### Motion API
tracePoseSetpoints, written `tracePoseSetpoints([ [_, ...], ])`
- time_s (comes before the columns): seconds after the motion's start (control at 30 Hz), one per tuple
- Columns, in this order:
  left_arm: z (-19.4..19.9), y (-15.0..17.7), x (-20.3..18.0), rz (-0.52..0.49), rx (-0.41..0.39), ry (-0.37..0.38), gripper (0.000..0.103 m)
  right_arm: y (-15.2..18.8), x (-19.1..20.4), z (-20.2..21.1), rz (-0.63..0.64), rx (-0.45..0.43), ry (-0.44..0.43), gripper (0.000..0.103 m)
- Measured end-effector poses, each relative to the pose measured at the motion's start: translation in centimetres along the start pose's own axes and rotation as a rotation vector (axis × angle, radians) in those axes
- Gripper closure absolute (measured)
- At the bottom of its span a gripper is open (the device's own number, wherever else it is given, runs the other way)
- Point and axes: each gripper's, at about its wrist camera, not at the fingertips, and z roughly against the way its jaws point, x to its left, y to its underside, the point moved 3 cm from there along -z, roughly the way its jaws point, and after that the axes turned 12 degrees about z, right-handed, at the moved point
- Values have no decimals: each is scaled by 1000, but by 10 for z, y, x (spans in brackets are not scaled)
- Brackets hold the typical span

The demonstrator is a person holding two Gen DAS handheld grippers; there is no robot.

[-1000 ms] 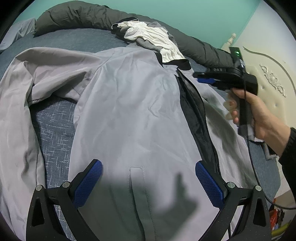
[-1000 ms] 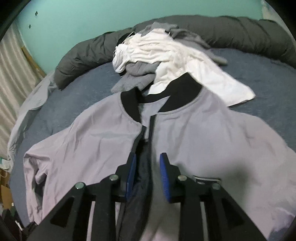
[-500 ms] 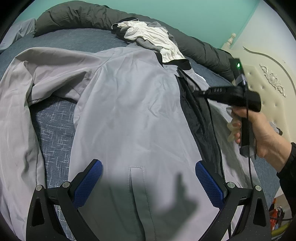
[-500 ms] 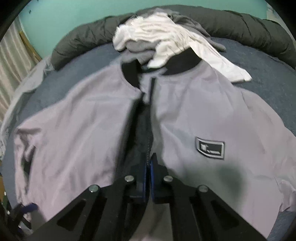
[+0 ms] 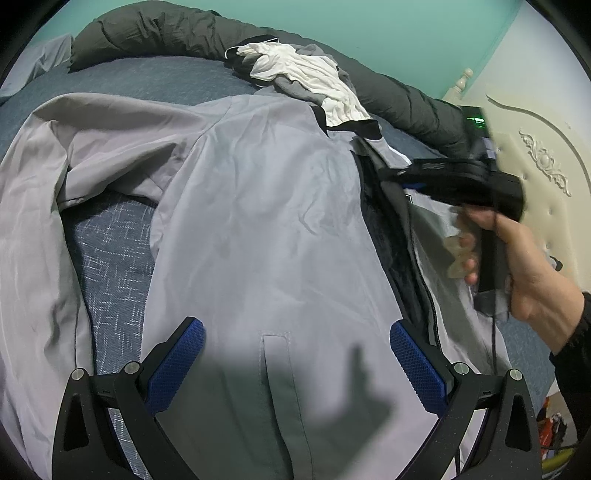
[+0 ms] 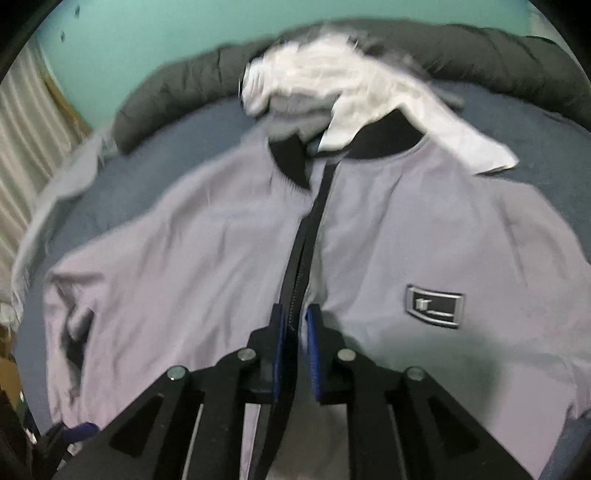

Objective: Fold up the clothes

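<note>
A light grey jacket (image 5: 258, 221) lies spread face up on the bed (image 5: 110, 251), its black collar (image 6: 384, 138) toward a heap of white and grey clothes (image 6: 332, 88) and a dark rolled quilt (image 5: 155, 33) at the far edge. The cloth looks thin, smooth and slack, probably a slippery shell with a dark lining. I judge it light and limp: it will sag from any single pinch and slide over itself when folded.

The right hand-held gripper (image 6: 295, 328) sits over the open front, the dark zipper edge (image 6: 299, 251) running between its blue pads, which stand a little apart. Its jaws are opening, so the pinch on that edge looks loose at best. The left hand-held gripper (image 5: 295, 365) hangs over the lower front panel with its jaws spread wide and nothing in them.

The stiffest holds are the zipper edge, the collar and the hem. The left sleeve (image 5: 33, 221) lies bunched out to the side, and would want flattening first.
</note>
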Motion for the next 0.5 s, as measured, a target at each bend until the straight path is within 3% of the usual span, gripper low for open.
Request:
tracePoseSetpoints([
  [0.17, 1, -1, 0, 2, -3, 1, 0, 22, -12, 21, -75, -41, 30, 91],
  [0.43, 0, 0, 0, -3, 3, -3, 0, 45, 18, -27, 17, 126, 5, 94],
  [0.5, -1, 0, 0, -5, 7, -4, 0, 44, 20, -27, 19, 124, -1, 94],
])
